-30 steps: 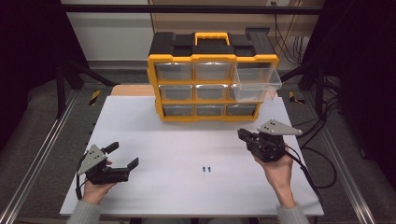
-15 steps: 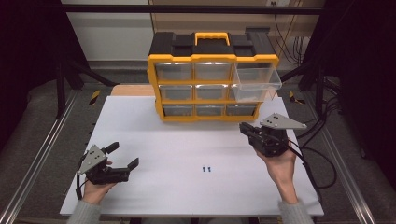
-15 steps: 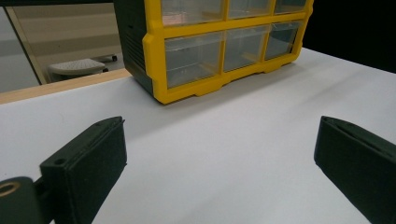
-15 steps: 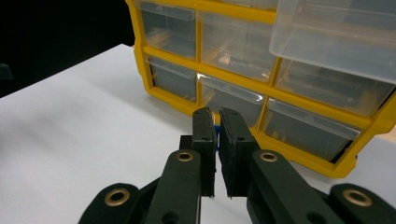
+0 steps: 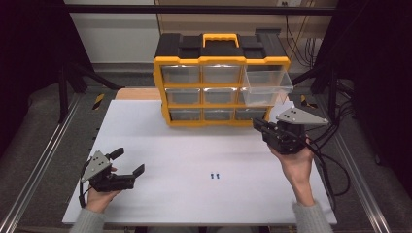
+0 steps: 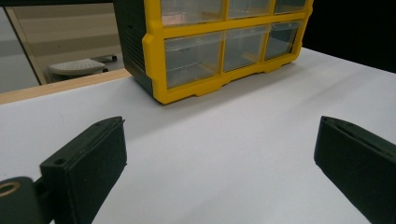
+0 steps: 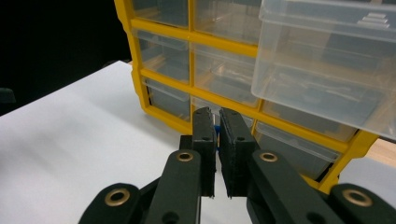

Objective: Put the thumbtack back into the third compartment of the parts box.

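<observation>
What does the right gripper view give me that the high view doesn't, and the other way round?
Right gripper view: up close, the right gripper has its jaws shut on a small blue piece, just below the pulled-out clear drawer.

High view: the left gripper sits with jaws open at the near left of the white table. Two blue pieces lie on the table near the middle, and the cabinet's top handle is in sight.

Both: the yellow drawer cabinet, its open top-right drawer and the white table.

Glossy yellow-and-black plastic drawer cabinet [image 5: 221, 80] with clear smooth plastic pulled-out drawer [image 5: 267, 86]; matt white smooth tabletop [image 5: 194, 155]; matt black plastic right gripper [image 7: 217, 122].
</observation>
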The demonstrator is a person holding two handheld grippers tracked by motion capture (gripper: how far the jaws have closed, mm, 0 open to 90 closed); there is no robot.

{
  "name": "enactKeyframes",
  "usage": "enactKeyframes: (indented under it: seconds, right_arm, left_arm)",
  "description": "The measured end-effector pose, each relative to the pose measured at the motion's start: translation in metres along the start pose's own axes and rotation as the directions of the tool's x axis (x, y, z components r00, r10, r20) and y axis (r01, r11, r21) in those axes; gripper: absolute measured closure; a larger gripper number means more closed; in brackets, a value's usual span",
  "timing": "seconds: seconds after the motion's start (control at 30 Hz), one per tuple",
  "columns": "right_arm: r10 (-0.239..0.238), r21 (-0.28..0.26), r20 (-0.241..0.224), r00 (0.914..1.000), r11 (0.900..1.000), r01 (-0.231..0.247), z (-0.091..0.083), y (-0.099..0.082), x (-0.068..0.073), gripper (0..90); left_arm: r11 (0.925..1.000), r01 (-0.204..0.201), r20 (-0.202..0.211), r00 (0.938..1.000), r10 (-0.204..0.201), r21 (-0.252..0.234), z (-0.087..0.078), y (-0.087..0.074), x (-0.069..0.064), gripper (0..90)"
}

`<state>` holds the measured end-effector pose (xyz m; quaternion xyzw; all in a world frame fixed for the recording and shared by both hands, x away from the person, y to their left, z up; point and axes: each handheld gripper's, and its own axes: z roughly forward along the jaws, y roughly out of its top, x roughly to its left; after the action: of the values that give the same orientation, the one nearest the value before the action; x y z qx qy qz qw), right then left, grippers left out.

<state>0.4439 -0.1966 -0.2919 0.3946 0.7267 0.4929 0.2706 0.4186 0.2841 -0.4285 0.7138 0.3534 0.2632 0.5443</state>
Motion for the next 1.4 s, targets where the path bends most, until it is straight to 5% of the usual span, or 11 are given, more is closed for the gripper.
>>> enactKeyframes:
  seconds: [1.4]
  right_arm:
    - [-0.013,-0.049,0.081,0.9966,0.9986,0.017,-0.008,0.062,-0.013,85.7]
  left_arm:
    - [1.0,0.003,-0.001,1.0,-0.003,-0.002,0.0,0.0,0.0,2.0]
